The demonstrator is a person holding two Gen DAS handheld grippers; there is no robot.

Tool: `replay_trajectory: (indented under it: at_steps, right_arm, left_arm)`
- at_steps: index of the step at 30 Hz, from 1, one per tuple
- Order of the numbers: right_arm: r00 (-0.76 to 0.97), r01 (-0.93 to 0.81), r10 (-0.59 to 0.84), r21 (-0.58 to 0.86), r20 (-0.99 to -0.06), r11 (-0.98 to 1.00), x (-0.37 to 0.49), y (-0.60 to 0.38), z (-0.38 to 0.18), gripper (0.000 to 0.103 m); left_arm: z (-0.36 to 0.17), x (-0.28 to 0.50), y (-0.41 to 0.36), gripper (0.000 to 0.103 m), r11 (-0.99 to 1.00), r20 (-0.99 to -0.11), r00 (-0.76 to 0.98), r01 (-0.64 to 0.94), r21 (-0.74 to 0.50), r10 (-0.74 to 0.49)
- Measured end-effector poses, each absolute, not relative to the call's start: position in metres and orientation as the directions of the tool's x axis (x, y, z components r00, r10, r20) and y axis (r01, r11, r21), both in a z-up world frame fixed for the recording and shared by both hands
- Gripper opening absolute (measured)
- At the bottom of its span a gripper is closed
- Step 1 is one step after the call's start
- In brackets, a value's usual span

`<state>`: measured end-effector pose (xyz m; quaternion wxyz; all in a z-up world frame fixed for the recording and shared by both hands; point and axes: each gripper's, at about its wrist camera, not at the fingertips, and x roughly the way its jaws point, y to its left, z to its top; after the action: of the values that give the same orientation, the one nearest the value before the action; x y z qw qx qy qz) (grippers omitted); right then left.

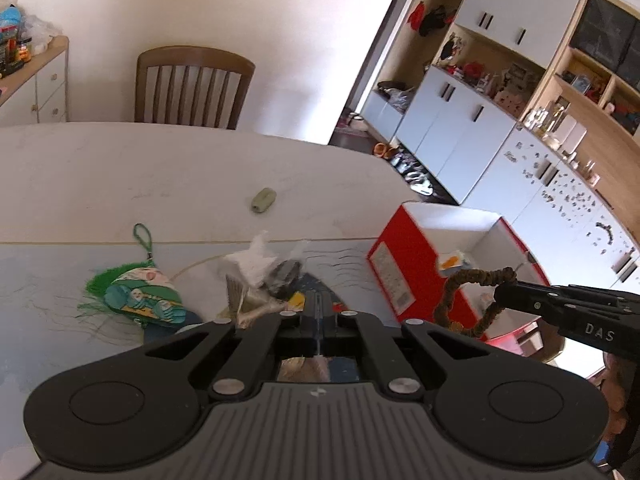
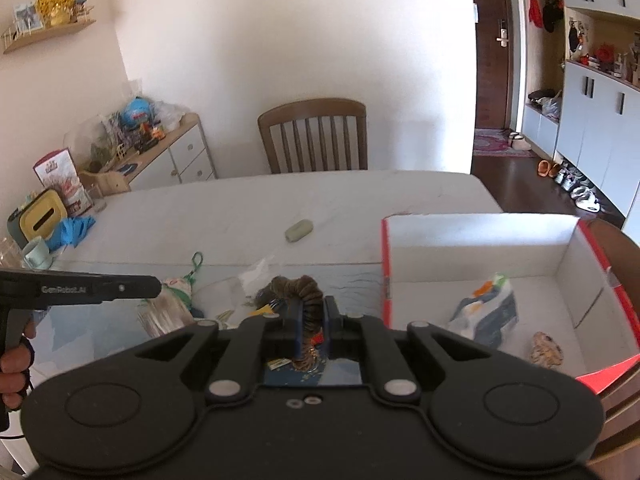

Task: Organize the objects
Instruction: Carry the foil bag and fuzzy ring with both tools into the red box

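We hold the right gripper (image 2: 310, 312) with its jaws clamped on a brown beaded bracelet (image 2: 308, 292). In the left wrist view the bracelet (image 1: 456, 292) hangs as a loop from the tip of the right gripper (image 1: 502, 292), in front of the red outer wall of the box (image 1: 396, 272).

The left gripper (image 1: 318, 308) has its jaws pressed fully together. A pale fan-like item (image 1: 244, 300) lies just at its left side; we cannot tell whether the jaws pinch it. In the right wrist view the left gripper (image 2: 154, 282) enters from the left edge, with the hand (image 2: 16, 368) on its handle.

The open box (image 2: 480, 240) stands on the right part of the table (image 2: 220, 216). Its white interior holds a printed pouch (image 2: 486, 312) and a brown shell-like item (image 2: 546, 350).

On the table remain:
- a green tasselled charm (image 1: 140, 296), left of the left gripper;
- a crumpled white wrapper (image 1: 256, 260) beside a dark item (image 1: 286, 274), ahead of the left gripper;
- a grey-green oblong piece (image 1: 264, 200), farther out, well apart from the pile.

A wooden chair (image 2: 314, 136) stands behind the table.
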<state>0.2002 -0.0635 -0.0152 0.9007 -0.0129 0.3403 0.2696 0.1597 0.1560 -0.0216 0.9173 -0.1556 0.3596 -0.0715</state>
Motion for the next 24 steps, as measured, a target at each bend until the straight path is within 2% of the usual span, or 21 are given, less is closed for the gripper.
replay_trajectory:
  at_steps: [8, 20, 22, 23, 24]
  right_arm:
    - [0.66, -0.456, 0.451, 0.156, -0.601, 0.876, 0.212, -0.1, -0.003, 0.008]
    - [0.655, -0.451, 0.445, 0.156, -0.611, 0.879, 0.22, -0.122, -0.009, 0.008]
    - [0.654, -0.45, 0.444, 0.156, -0.613, 0.879, 0.222, -0.125, -0.01, 0.008]
    - [0.654, -0.45, 0.443, 0.156, -0.613, 0.879, 0.223, -0.126, -0.01, 0.008]
    - [0.654, -0.451, 0.444, 0.155, -0.613, 0.879, 0.223, -0.128, -0.01, 0.008]
  left_arm:
    - [-0.006, 0.164, 0.134, 0.0, 0.946, -0.619, 0.739, 0.08, -0.314, -0.268]
    - [-0.033, 0.161, 0.127, 0.005, 0.973, -0.706, 0.687, 0.002, -0.233, -0.171]
    - [-0.037, 0.162, 0.126, 0.011, 0.973, -0.717, 0.677, -0.003, -0.23, -0.167]
    - [-0.039, 0.163, 0.125, 0.022, 0.975, -0.723, 0.672, -0.009, -0.222, -0.158]
    - [-0.04, 0.163, 0.124, 0.039, 0.975, -0.728, 0.667, -0.013, -0.222, -0.157]
